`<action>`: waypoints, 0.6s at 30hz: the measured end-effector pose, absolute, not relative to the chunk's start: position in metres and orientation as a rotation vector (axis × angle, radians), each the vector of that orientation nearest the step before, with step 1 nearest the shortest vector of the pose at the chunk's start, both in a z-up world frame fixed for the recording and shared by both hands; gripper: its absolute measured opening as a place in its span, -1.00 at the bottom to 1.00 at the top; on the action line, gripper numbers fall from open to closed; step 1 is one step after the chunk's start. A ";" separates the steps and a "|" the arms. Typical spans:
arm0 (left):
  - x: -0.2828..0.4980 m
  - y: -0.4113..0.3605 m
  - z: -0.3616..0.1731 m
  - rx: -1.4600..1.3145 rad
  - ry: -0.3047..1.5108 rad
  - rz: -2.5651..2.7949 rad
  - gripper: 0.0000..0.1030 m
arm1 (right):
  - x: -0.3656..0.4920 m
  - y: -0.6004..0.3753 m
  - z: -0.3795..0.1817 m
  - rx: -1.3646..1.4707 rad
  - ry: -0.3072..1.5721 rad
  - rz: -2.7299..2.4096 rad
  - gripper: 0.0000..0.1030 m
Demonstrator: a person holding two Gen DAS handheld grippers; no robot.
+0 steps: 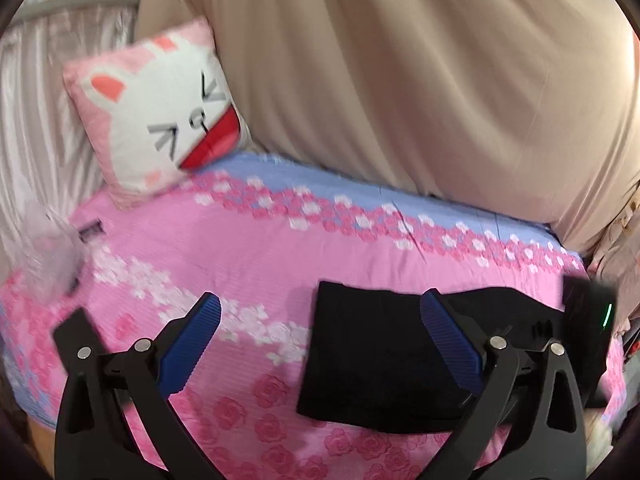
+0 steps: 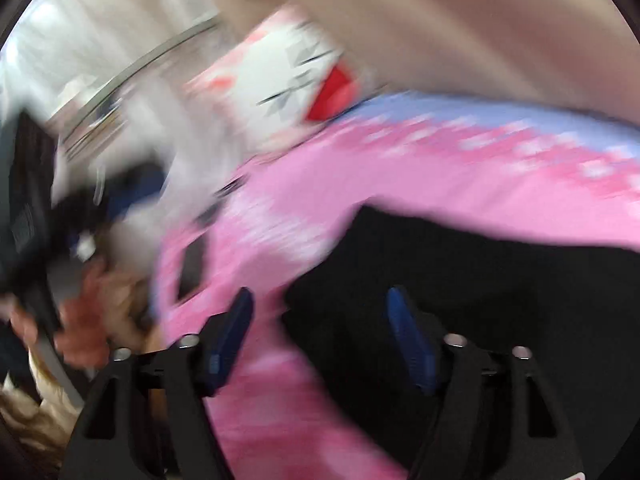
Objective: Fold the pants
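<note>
Both tongs (image 1: 320,312) (image 2: 320,300) are held released above the bed (image 1: 248,248)
Folded black pants (image 1: 380,356) are laid near its front edge, gripped by neither

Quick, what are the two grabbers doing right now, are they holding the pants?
Left gripper: open, holding nothing.
Right gripper: open, holding nothing; the black pants lie on the bed.

The black pants (image 1: 384,356) are seen folded into a flat, compact rectangle, laid at about four o'clock on the pink flowered bedspread (image 1: 248,240).
</note>
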State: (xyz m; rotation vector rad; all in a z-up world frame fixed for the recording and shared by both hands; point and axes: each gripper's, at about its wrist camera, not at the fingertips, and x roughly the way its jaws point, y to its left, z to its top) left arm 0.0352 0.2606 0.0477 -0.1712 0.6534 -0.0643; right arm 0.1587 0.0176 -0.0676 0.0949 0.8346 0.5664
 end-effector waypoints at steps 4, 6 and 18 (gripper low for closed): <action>0.064 0.242 0.003 -0.228 0.795 -0.097 0.90 | 0.213 -0.011 -0.106 0.046 0.928 0.404 0.45; 0.071 0.229 -0.018 -0.227 0.851 -0.096 0.90 | 0.213 -0.012 -0.119 -0.022 0.915 0.321 0.14; 0.031 0.250 -0.084 -0.703 0.919 0.103 0.90 | 0.103 -0.105 -0.056 -0.003 0.671 0.049 0.53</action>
